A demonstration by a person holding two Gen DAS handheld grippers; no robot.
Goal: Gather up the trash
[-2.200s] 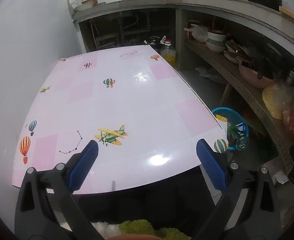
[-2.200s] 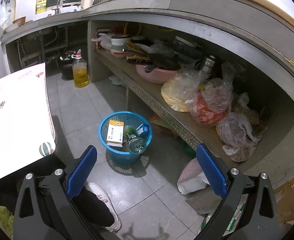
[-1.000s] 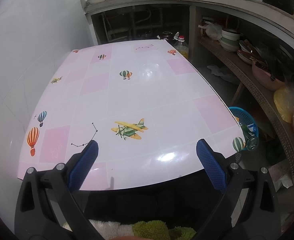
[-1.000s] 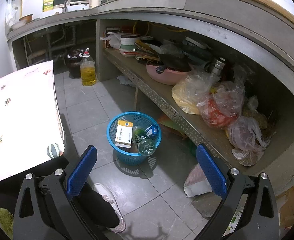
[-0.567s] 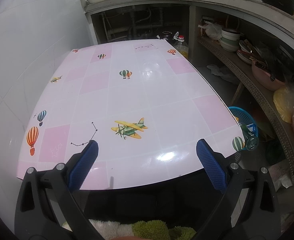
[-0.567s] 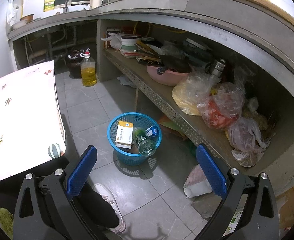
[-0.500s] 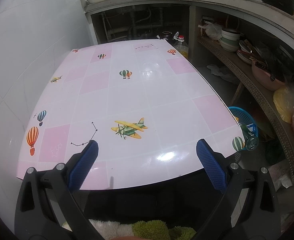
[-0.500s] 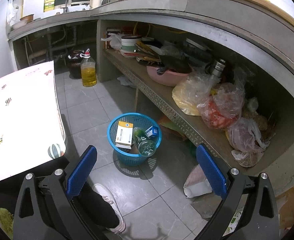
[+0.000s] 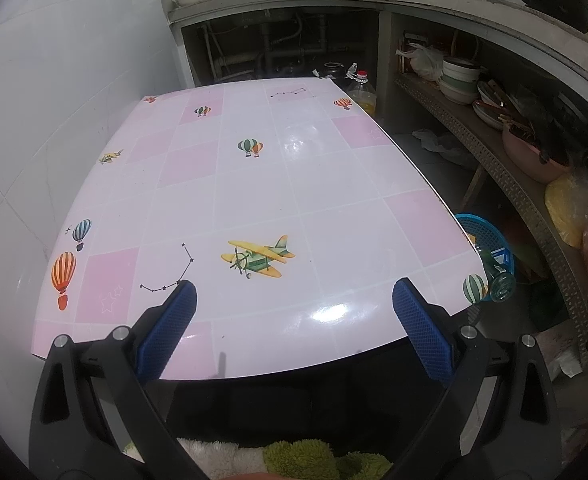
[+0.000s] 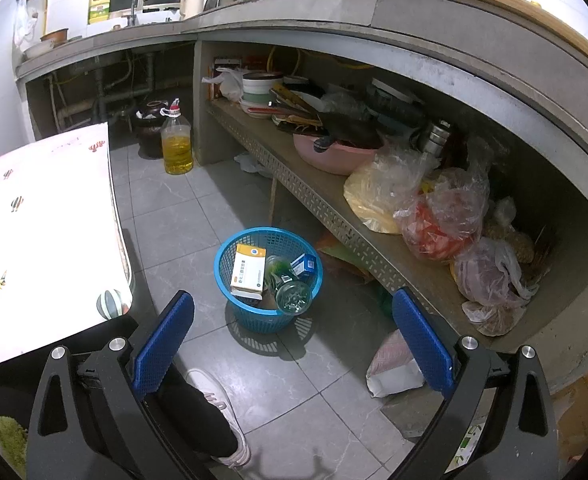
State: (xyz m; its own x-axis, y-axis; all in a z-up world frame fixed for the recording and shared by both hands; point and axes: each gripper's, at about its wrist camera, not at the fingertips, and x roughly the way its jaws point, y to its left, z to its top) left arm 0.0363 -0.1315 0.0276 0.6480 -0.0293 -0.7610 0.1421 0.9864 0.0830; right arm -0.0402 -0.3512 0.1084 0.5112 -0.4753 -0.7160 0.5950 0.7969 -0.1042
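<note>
A blue mesh basket (image 10: 230, 257) stands on the grey tiled floor, right of the table. In it lie a white and orange box (image 10: 248, 272), a clear bottle (image 10: 290, 292) and a small blue box (image 10: 305, 265). The basket also shows in the left wrist view (image 9: 488, 232), past the table's right edge. My left gripper (image 9: 294, 286) is open and empty, held over the near edge of the pink and white table (image 9: 254, 184). My right gripper (image 10: 293, 300) is open and empty, held above the floor and looking down at the basket.
A concrete counter with a low shelf (image 10: 334, 208) of bowls and plastic bags runs along the right. A bottle of yellow oil (image 10: 177, 144) stands on the floor. A person's leg and white shoe (image 10: 218, 416) are below the right gripper. A white wall (image 9: 54, 80) borders the table's left.
Both views have drawn back and up slightly since 2.2 s ago. Nothing has visibly moved in the last second. Both grippers stay open and empty.
</note>
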